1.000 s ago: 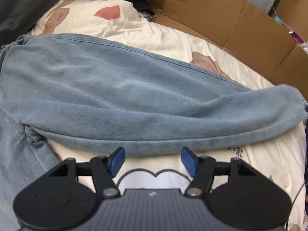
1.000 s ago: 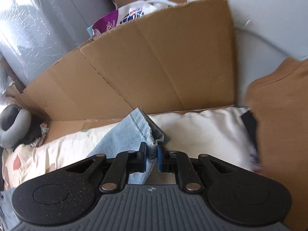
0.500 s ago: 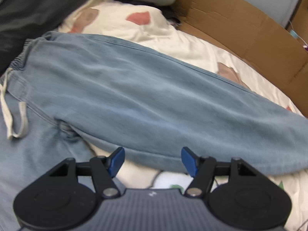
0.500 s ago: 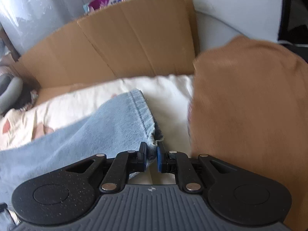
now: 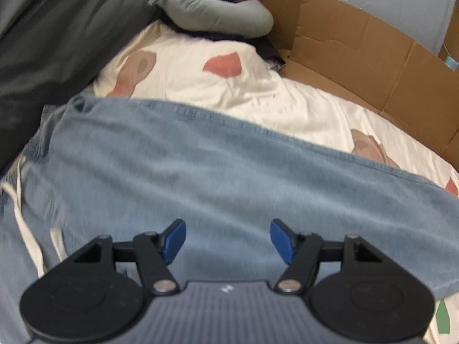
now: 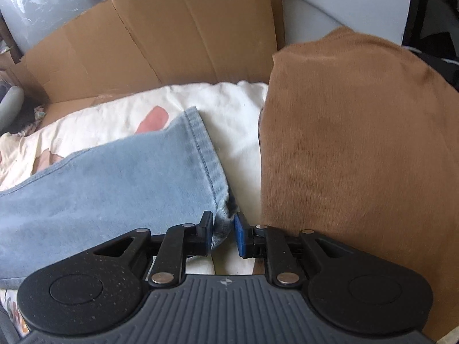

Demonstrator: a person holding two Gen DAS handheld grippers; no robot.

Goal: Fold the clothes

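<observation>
No text can be read for sure. At the lower left corner of the right wrist view, beside the jeans, the bedsheet bears orange printed letters, cut off and too blurred to make out

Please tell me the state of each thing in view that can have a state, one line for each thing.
Jeans: laid flat across the bed, one leg over the other.
Hem corner: between the right jaws, released.
Left gripper: open, empty, above the jeans.
Right gripper: jaws have just been opening.
Brown garment: folded, beside the hem.
</observation>
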